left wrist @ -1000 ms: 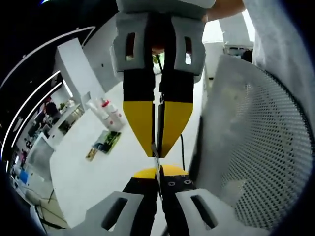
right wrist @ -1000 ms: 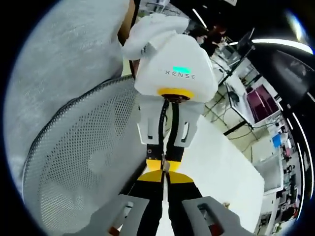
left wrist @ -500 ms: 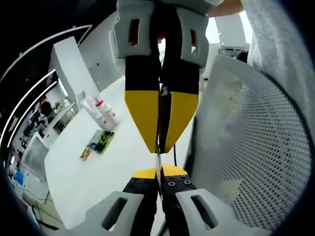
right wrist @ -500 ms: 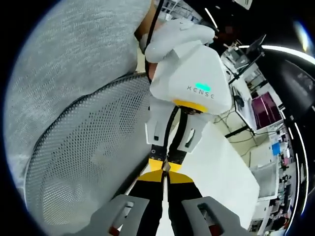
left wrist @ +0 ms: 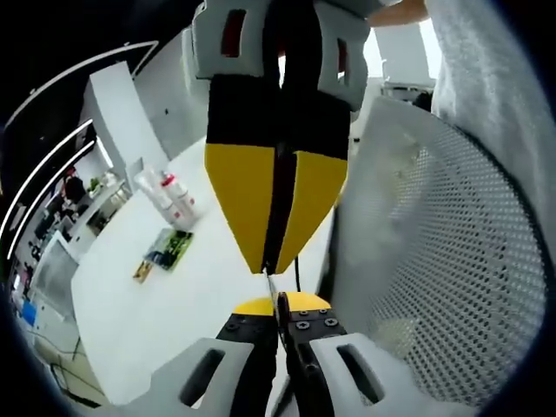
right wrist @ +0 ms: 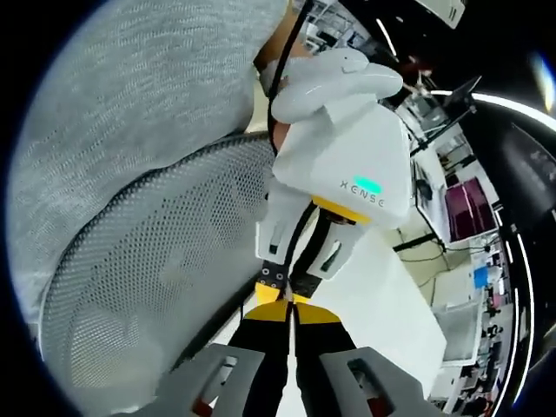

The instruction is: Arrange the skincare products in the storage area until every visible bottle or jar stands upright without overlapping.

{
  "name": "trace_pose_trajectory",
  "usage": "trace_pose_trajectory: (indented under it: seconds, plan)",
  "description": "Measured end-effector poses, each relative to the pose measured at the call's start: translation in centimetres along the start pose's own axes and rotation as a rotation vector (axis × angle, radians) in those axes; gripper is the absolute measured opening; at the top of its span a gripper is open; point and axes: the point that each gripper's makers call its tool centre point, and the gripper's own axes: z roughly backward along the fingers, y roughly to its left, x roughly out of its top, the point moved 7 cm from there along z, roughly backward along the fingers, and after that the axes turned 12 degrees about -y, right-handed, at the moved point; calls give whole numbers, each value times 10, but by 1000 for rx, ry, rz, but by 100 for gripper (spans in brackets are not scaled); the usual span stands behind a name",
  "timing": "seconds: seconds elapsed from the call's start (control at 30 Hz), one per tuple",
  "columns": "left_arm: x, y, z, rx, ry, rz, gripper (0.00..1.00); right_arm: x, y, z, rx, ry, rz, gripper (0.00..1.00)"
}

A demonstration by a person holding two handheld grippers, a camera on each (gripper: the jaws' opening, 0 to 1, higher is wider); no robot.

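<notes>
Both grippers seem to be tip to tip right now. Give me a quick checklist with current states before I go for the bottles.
1. Left gripper empty and shut: ok.
2. Right gripper empty and shut: ok.
3. Grippers apart from each other: not ok, tips meet.
4. Bottles standing upright on the white table: cannot tell, too small.
5. Bottles not overlapping: cannot tell, they cluster closely.
6. Path clear: not ok, mesh chair back sits close beside the grippers.
</notes>
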Motion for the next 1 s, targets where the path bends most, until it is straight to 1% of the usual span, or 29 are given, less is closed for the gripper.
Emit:
trace_pose_trajectory:
  seconds: [0.07, 0.1, 0.13, 0.2, 0.23, 0.27, 0.3, 0.33, 0.37, 0.4, 0.43, 0.47, 0.5, 0.53, 0.57, 0.6, 0.63, 0.67, 0.7, 0.73, 0.77, 0.8, 0.83, 0.9, 0.93, 0.97, 1.0]
  plan:
    - [-2, -1, 0, -11, 12, 24, 0, 0, -2, 1, -20, 21, 58, 0]
    - [-5, -4, -1, -32, 44, 36, 0, 0, -3, 2, -38, 38, 85, 0]
    - [-7, -9, -2, -68, 57, 43, 0, 0, -6, 3, -54, 45, 105, 0]
    - [-2, -4, 0, -30, 16, 26, 0, -2, -5, 2, -33, 26, 32, 0]
    - [0, -1, 1, -7, -9, 52, 0, -3, -7, 2, -45, 33, 44, 0]
    - [0, 1, 1, -3, -3, 67, 0, -5, -7, 2, -49, 37, 41, 0]
    - [-1, 2, 1, -2, 6, 64, 0, -6, -8, 4, -58, 33, 26, 0]
    - [-1, 1, 1, -2, 7, 60, 0, -7, -9, 6, -75, 24, 6, 0]
    - [-1, 1, 1, -3, 1, 60, 0, -9, -11, 9, -106, 12, -33, 0]
    - [0, 1, 1, -2, -2, 64, 0, -10, -12, 10, -115, 8, -48, 0]
    - [0, 3, 2, 7, -7, 81, 0, -14, -14, 15, -153, -11, -130, 0]
    - [1, 5, 3, 18, -14, 100, 0, -17, -14, 17, -167, -22, -178, 0]
    - [2, 6, 4, 25, -27, 117, 0, -20, -15, 20, -197, -41, -249, 0]
    - [4, 9, 5, 44, -47, 144, 0, -22, -16, 22, -209, -55, -283, 0]
    - [6, 11, 7, 59, -63, 160, 0, -25, -16, 25, -226, -90, -367, 0]
    - [9, 13, 9, 70, -94, 210, 0, -29, -16, 29, -247, -133, -497, 0]
    - [10, 13, 10, 72, -102, 229, 0, -30, -16, 31, -259, -152, -558, 0]
    - [12, 16, 12, 82, -125, 271, 0, -33, -18, 36, -292, -217, -700, 0]
    - [14, 18, 13, 85, -145, 296, 0, -34, -20, 40, -321, -279, -776, 0]
    - [16, 20, 15, 92, -160, 313, 0, -35, -22, 43, -343, -330, -830, 4]
    - [18, 22, 17, 101, -185, 342, 0, -39, -22, 47, -368, -379, -904, 7]
    - [19, 23, 18, 94, -197, 375, 0, -42, -21, 48, -378, -401, -963, 12]
    - [21, 24, 19, 93, -218, 417, 0, -45, -19, 49, -380, -401, -986, 15]
    - [25, 25, 21, 84, -256, 451, 0, -49, -15, 48, -385, -408, -1006, 17]
    - [27, 26, 23, 75, -276, 494, 0, -50, -12, 45, -384, -437, -1057, 18]
    - [30, 25, 25, 51, -304, 529, 0, -50, -10, 44, -376, -462, -1095, 19]
    - [31, 27, 26, 52, -320, 538, 0, -51, -8, 42, -380, -499, -1169, 23]
